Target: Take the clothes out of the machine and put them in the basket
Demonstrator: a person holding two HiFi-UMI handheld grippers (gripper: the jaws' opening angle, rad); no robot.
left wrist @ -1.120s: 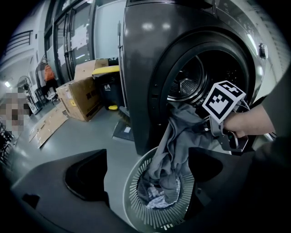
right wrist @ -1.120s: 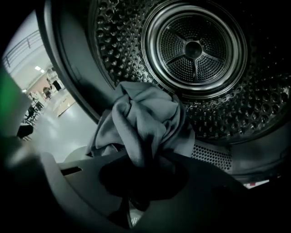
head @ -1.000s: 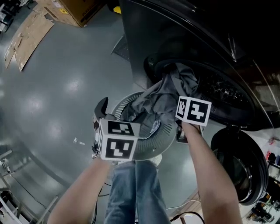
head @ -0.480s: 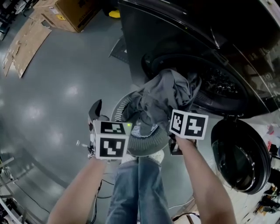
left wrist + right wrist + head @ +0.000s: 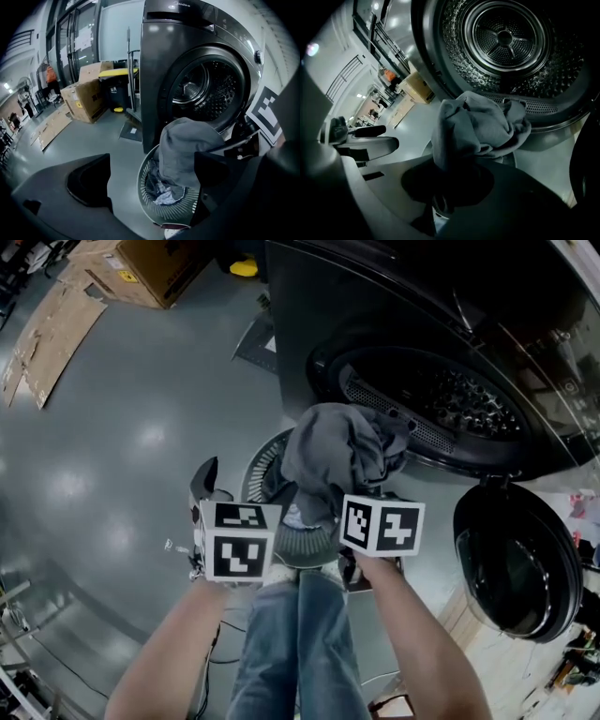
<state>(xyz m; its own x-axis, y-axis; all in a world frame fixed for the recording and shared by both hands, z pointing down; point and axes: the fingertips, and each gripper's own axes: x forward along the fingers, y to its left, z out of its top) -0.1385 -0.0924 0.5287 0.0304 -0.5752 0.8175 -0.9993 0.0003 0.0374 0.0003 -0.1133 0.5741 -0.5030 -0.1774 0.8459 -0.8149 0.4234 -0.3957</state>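
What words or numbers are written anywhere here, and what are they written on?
"Midea": faint, on the top panel of the washing machine.
Cardboard box: dark print, too blurred to read.
Yellow label on a cardboard box: too small to read.
Marker cube: black-and-white squares, no words.

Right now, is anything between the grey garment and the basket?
Nothing visible. The grey garment, pinched in the shut right gripper, hangs right over the basket, whose top is open. Its lower end seems to dip past the rim. Inside lie only other clothes. The left gripper is open and empty, off to the basket's side.
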